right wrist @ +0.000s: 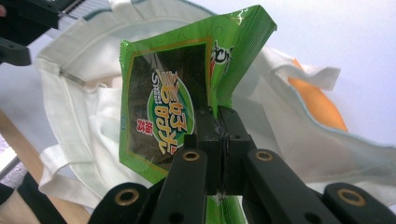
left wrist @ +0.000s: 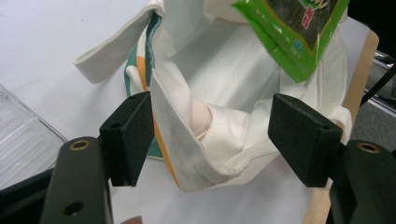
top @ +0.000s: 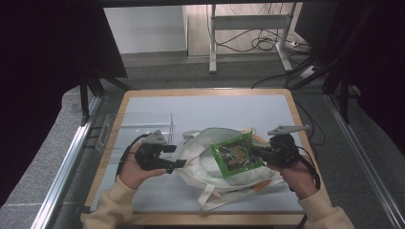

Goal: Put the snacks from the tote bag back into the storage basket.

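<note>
Pinching a green snack packet [right wrist: 173, 102] at its edge, the right gripper [right wrist: 219, 135] has jaws fully closed on it, above the white tote bag [top: 200, 162]. Left gripper [left wrist: 210, 135], at 9 o'clock of the bag, stands wide; the bag's rim lies between its pads [left wrist: 128, 135], touching one.

1. The cloth bag [top: 210, 160] fills the middle of the table [top: 267, 107], its mouth gaping upward.
2. The green packet [top: 235, 155] hangs over that mouth, partly blocking it.
3. A clear tray [top: 136, 125] occupies the far left.
4. The far right stretch lies bare.
</note>
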